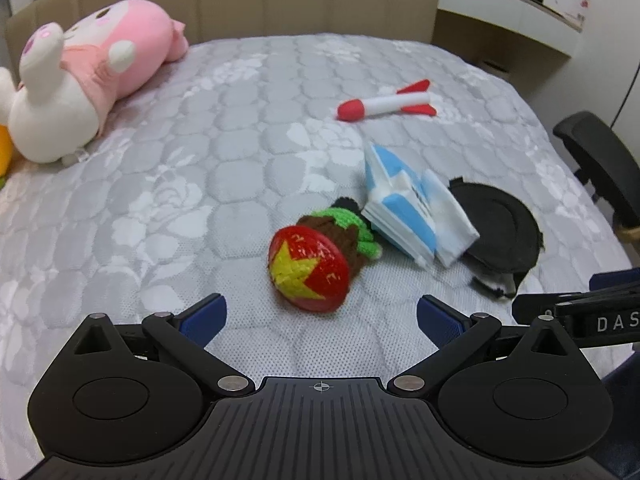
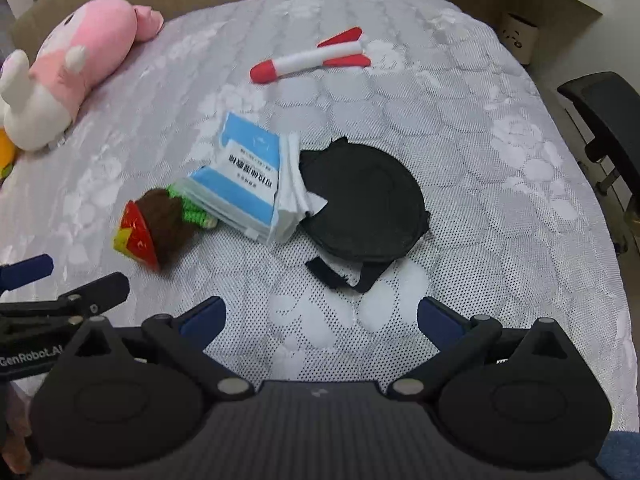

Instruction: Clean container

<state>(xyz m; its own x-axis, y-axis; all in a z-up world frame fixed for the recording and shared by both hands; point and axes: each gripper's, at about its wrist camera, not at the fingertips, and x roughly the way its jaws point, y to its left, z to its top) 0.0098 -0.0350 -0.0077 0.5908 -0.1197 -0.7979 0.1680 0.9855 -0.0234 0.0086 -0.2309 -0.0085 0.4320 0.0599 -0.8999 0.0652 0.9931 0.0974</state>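
Left tool (image 1: 322, 318) and right tool (image 2: 322, 316) both spread, empty, hovering over bed (image 2: 500, 200). Black collapsed container (image 2: 368, 208) lies mid-bed, tissue pack (image 2: 248, 184) overlapping its left edge. Likely light, floppy fabric; pinch near rim or strap (image 2: 340, 276)

A pink and white plush toy (image 1: 84, 76) lies at the far left of the quilted grey mattress (image 1: 200, 152). A red and white foam rocket (image 1: 386, 105) lies far right. An office chair (image 2: 604, 120) stands off the right edge.
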